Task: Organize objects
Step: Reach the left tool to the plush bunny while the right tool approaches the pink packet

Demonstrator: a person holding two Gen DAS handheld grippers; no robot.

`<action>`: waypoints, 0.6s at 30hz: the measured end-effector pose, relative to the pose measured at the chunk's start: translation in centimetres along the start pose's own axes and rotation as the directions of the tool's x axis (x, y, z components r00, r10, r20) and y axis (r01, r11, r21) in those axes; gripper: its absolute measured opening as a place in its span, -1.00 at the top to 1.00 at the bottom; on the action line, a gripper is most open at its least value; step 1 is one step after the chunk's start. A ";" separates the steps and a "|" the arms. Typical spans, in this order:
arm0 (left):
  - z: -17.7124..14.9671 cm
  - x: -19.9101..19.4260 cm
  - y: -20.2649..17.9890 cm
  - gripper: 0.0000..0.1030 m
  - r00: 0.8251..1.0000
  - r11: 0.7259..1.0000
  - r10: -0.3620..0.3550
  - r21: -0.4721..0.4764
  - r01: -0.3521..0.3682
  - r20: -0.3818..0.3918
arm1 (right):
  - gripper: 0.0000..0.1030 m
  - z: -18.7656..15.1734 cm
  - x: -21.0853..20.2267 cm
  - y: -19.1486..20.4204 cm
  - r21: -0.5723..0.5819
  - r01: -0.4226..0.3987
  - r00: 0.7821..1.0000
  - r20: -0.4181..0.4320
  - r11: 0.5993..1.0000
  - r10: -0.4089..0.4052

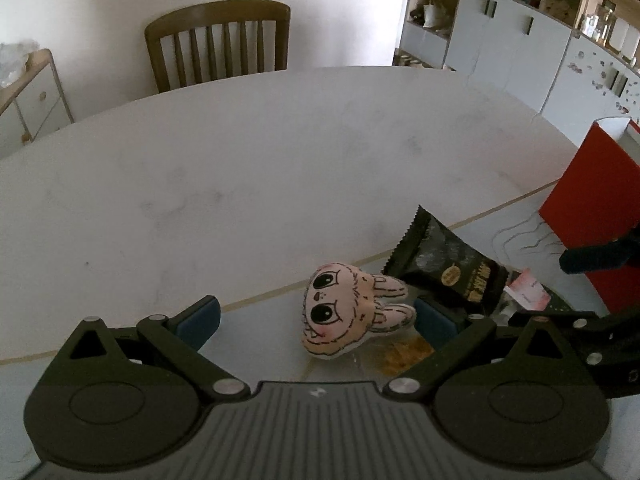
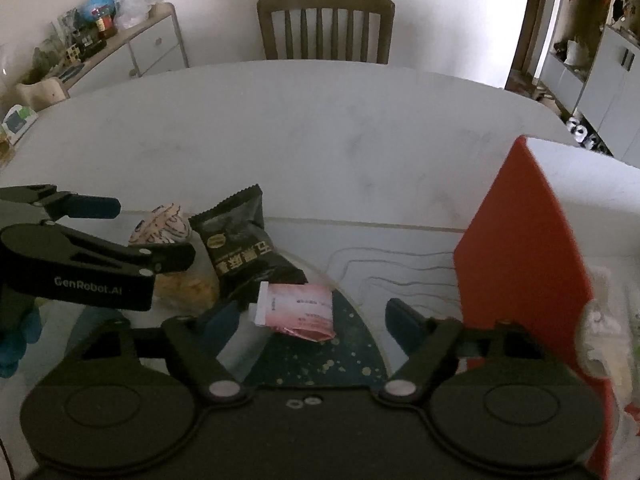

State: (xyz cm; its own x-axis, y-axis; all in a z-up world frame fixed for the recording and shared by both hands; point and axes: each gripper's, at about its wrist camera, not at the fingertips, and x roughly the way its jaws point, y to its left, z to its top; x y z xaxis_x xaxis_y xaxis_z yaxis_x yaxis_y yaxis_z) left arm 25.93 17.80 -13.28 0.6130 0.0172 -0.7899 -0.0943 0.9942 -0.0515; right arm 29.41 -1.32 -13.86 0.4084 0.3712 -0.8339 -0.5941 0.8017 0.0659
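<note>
Only your R-wrist view showed the pink packet (image 2: 298, 312) whole, between the right gripper (image 2: 316, 322) jaws, unpinched; left gripper (image 1: 318, 320) jaws wide around the soft plush bunny (image 1: 344, 316), w/ crinkly black pouch (image 1: 448, 264) behind.

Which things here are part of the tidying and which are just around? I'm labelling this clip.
Part of the job:
- plush bunny, between the open left gripper fingers
- black snack bag
- pink packet, ahead of the open right gripper
- red box, beside them

Just around:
- chair
- sideboard
- cupboards
</note>
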 end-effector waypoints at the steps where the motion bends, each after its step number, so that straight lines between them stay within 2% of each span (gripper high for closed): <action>1: 0.0 0.1 0.0 -0.99 1.000 1.000 0.001 -0.002 -0.001 0.000 | -0.50 -0.1 0.2 0.1 0.000 -0.001 1.000 -0.004 1.000 0.001; 10: 0.0 0.4 0.2 -0.97 1.000 1.000 -0.018 -0.006 0.018 0.009 | -0.24 -0.7 0.9 0.4 -0.001 -0.008 1.000 -0.023 1.000 0.008; 13: -0.1 0.2 0.2 -0.88 0.999 1.000 -0.028 -0.001 0.028 0.024 | -0.16 -0.7 1.0 0.7 -0.023 0.001 1.000 -0.016 1.000 -0.001; 18: -0.3 -0.3 0.1 -0.38 0.998 0.999 -0.050 -0.006 0.050 0.037 | 0.04 -0.5 0.9 1.0 -0.040 -0.005 1.000 -0.012 0.999 0.005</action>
State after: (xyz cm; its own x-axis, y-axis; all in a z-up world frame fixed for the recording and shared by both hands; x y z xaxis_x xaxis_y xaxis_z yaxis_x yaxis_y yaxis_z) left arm 25.49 17.81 -13.29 0.6453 -0.0285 -0.7634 -0.0683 0.9932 -0.0948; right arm 28.85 -0.39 -14.86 0.3975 0.3695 -0.8399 -0.6232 0.7806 0.0485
